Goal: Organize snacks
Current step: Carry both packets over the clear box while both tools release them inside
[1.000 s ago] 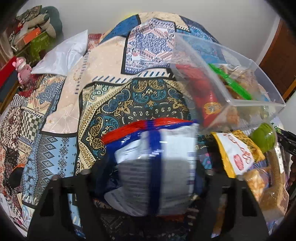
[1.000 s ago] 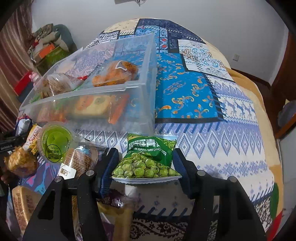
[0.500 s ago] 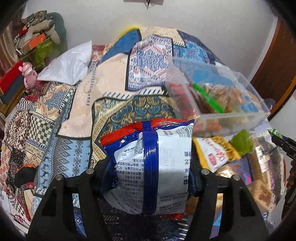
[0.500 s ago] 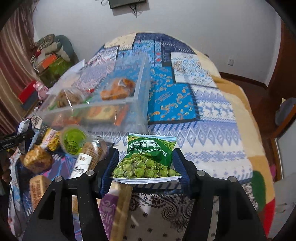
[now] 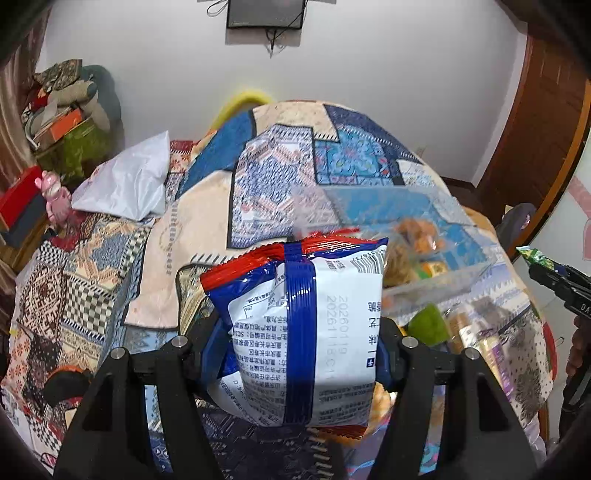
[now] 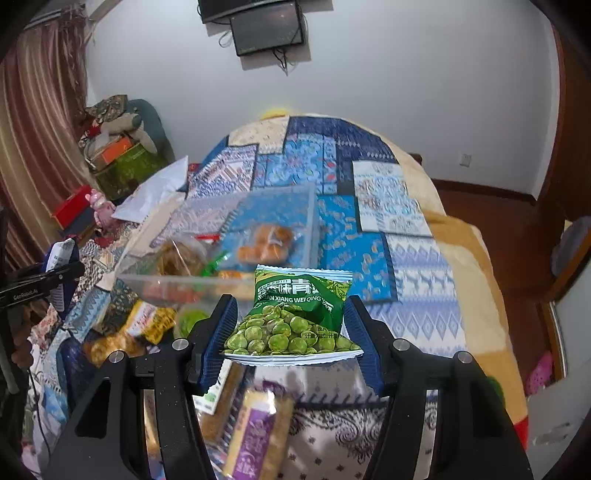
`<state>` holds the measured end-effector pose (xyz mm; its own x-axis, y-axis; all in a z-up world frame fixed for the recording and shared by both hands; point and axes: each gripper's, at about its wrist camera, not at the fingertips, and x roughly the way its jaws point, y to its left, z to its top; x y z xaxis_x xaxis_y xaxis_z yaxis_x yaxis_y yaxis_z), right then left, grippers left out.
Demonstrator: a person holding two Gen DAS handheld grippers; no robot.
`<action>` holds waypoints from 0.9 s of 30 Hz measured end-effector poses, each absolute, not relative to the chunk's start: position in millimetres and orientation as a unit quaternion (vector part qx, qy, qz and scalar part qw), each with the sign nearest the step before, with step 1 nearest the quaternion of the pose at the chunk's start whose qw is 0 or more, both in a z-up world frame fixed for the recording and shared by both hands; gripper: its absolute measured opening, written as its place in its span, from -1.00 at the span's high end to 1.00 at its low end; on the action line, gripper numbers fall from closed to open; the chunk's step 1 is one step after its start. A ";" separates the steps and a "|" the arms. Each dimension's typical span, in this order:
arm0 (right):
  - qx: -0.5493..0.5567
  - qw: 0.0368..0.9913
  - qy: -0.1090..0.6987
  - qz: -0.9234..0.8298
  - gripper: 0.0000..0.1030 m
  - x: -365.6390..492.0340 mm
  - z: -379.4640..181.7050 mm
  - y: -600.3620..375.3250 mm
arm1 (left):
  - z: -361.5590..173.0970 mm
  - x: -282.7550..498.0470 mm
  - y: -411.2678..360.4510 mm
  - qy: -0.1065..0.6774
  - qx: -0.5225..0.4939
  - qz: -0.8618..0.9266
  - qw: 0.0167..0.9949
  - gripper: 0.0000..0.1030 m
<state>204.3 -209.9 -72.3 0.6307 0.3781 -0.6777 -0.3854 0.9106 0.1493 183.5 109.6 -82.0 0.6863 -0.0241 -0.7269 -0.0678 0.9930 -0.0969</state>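
Your left gripper (image 5: 295, 343) is clenched on a puffy white-and-blue snack bag (image 5: 299, 328), held up in front of the clear bin (image 5: 436, 284). Your right gripper (image 6: 291, 332) pinches a green pea packet (image 6: 299, 317) just short of that bin. Both look light, soft and slick; squeeze gently across the middle.

From my remote station I see a bedroom with plain white walls (image 6: 388, 74) and a dark screen (image 6: 267, 31) mounted high, its cables dangling. A bed under a blue-and-beige patchwork blanket (image 6: 373, 206) fills the centre. Striped reddish curtains (image 6: 33, 147) hang at the left, beside a heap of clothes and boxes (image 6: 118, 147). Dark wooden flooring (image 6: 491, 206) and a wooden door (image 5: 543, 122) line the right, with a wall socket (image 6: 464, 159) low down.
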 end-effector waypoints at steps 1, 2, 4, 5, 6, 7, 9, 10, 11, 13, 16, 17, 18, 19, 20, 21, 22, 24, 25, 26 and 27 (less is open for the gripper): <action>-0.005 0.903 0.372 0.213 -0.10 204.5 -70.4 -208.9 | -79.4 186.3 108.4 0.394 -0.059 0.010 0.917 -0.25; -0.004 0.904 0.369 0.215 -0.10 205.8 -68.3 -206.7 | -77.1 189.8 107.0 0.392 -0.060 0.007 0.918 -0.25; -0.003 0.905 0.363 0.221 -0.10 210.6 -63.6 -200.5 | -72.9 198.3 103.7 0.390 -0.061 0.001 0.919 -0.25; -0.003 0.906 0.360 0.223 -0.10 211.5 -62.4 -198.2 | -71.1 203.1 101.5 0.389 -0.061 0.000 0.919 -0.25; -0.003 0.906 0.358 0.226 -0.10 213.3 -60.9 -195.4 | -70.2 206.0 99.3 0.388 -0.060 -0.002 0.920 -0.25; -0.003 0.907 0.355 0.228 -0.10 215.6 -59.8 -191.9 | -68.6 210.9 96.3 0.385 -0.060 -0.004 0.921 -0.25; -0.002 0.906 0.353 0.234 -0.10 222.0 -59.2 -183.8 | -66.9 219.0 91.6 0.382 -0.058 -0.008 0.922 -0.25; -0.002 0.905 0.353 0.236 -0.10 224.1 -59.5 -181.2 | -67.0 224.1 89.3 0.382 -0.057 -0.011 0.922 -0.25; -0.001 0.904 0.354 0.239 -0.10 226.6 -60.1 -178.2 | -67.7 228.8 87.4 0.382 -0.057 -0.012 0.922 -0.25; 0.000 0.903 0.356 0.242 -0.10 232.5 -62.7 -171.1 | -70.8 239.2 84.3 0.384 -0.058 -0.014 0.922 -0.25; -0.001 0.899 0.362 0.247 -0.10 240.2 -69.4 -162.9 | -79.6 255.1 82.2 0.391 -0.063 -0.015 0.918 -0.25; -0.002 0.897 0.365 0.248 -0.10 243.0 -72.0 -159.8 | -83.8 261.2 81.4 0.395 -0.063 -0.013 0.917 -0.25; -0.003 0.896 0.367 0.249 -0.10 245.7 -74.4 -157.7 | -86.6 264.2 80.8 0.396 -0.064 -0.012 0.916 -0.25; -0.003 0.894 0.370 0.251 -0.10 248.7 -77.3 -154.9 | -90.2 268.8 80.1 0.397 -0.065 -0.012 0.915 -0.25; -0.004 0.893 0.374 0.252 -0.10 252.3 -80.9 -151.3 | -93.6 273.4 78.9 0.395 -0.065 -0.012 0.916 -0.25; -0.005 0.891 0.377 0.253 -0.10 255.2 -83.9 -148.7 | -96.4 277.2 77.6 0.396 -0.065 -0.012 0.916 -0.25; -0.006 0.889 0.380 0.255 -0.10 257.3 -86.3 -146.7 | -99.5 280.2 76.4 0.398 -0.064 -0.011 0.915 -0.25; -0.010 0.887 0.385 0.255 -0.10 262.1 -92.8 -141.3 | -106.1 287.3 73.6 0.402 -0.063 -0.011 0.913 -0.25; -0.012 0.885 0.388 0.256 -0.10 264.5 -95.8 -139.7 | -109.1 291.1 72.9 0.405 -0.062 -0.011 0.912 -0.25; -0.013 0.884 0.390 0.256 -0.10 266.3 -98.6 -137.9 | -111.7 293.7 72.6 0.407 -0.062 -0.010 0.911 -0.25; -0.014 0.883 0.393 0.256 -0.10 267.9 -100.8 -136.6 | -114.6 296.3 72.1 0.409 -0.062 -0.008 0.910 -0.25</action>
<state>267.9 -136.6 -100.8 0.5600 0.4423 -0.7005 -0.4637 0.8681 0.1773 296.3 72.1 -114.6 0.6651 -0.0659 -0.7439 -0.0355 0.9922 -0.1196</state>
